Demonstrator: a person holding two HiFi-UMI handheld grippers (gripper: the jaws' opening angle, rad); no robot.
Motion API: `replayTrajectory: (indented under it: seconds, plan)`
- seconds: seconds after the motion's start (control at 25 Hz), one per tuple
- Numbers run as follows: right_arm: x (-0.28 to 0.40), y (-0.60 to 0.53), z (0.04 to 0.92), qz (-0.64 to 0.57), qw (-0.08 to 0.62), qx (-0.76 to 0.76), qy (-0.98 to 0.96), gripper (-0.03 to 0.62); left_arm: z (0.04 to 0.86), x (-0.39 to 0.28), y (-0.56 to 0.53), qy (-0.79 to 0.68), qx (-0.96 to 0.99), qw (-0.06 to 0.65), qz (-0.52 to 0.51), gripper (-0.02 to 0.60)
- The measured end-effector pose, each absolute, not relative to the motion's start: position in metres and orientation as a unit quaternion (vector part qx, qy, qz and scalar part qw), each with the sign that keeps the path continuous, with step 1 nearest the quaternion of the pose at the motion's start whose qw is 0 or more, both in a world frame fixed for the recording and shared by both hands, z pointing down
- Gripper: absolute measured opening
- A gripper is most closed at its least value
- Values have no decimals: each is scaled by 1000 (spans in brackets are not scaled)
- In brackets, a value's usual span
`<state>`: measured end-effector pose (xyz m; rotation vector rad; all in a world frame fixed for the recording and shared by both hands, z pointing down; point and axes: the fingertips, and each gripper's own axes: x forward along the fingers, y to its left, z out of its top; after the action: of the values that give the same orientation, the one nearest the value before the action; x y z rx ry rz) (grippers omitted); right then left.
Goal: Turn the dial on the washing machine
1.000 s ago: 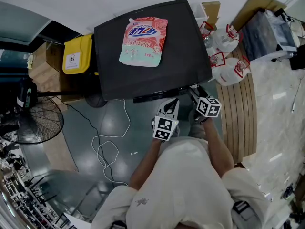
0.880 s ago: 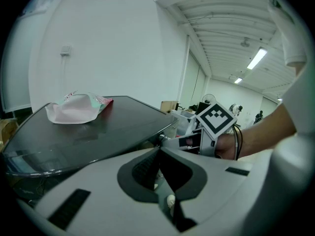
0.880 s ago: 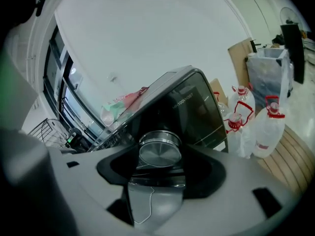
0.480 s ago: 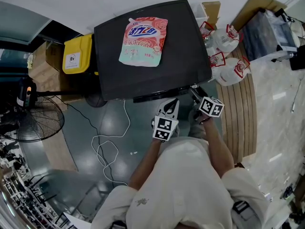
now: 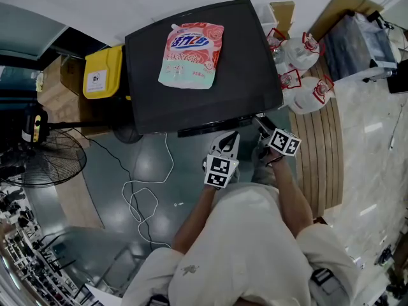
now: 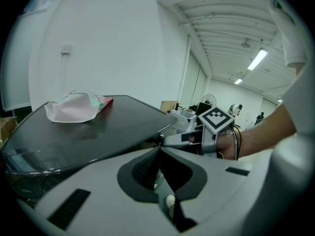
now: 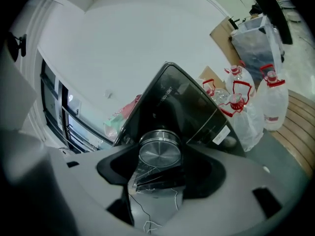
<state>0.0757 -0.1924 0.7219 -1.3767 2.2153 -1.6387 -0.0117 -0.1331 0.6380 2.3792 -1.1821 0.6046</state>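
Black top-loading washing machine (image 5: 210, 88) is seen from above, lid closed. A pink and green detergent pouch (image 5: 191, 55) is laid flat on the lid, toward the back. The dial (image 7: 159, 154), a round brushed-metal knob, is found on the machine's front panel, near the right-hand end as seen in the head view, under the lid's front edge. In the head view it is hidden by that edge. Right gripper (image 7: 159, 147) is held against the front panel, rolled to one side. Its jaws are part-way apart and closed on the dial, one on each side of the knob's rim. Left gripper (image 6: 158, 149) is held just beside it, short of the machine's front edge. Its jaws are brought together with nothing between them. From the left gripper view the right gripper's marker cube (image 6: 215, 119) is noted near the machine's corner. A yellow container (image 5: 102, 74) is set against the machine's left side. Clear plastic jugs (image 5: 306, 75) with red handles are grouped on its right. A white cable (image 5: 143, 196) is looped on the grey floor (image 5: 115, 171), and a fan (image 5: 44, 161) is noted further left.
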Motion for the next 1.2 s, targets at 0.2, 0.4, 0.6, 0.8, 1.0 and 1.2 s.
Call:
replayTrajectory:
  seconds: [0.2, 0.4, 0.6, 0.8, 1.0, 1.2]
  plan:
    - [77, -192, 722, -548, 52, -440, 709, 276, 639, -11, -133, -424, 854, 207, 218, 14]
    - [77, -192, 724, -570, 82, -425, 698, 276, 641, -12, -133, -424, 854, 208, 219, 14]
    - [76, -192, 724, -586, 103, -413, 690, 276, 642, -12, -132, -422, 854, 209, 220, 14]
    - [77, -192, 723, -602, 127, -403, 677, 276, 641, -13, -132, -422, 853, 210, 222, 14]
    - [79, -191, 725, -612, 142, -396, 669, 276, 642, -13, -131, -422, 853, 211, 223, 14]
    - [77, -193, 725, -630, 167, -379, 657, 276, 643, -13, -132, -422, 853, 212, 223, 14]
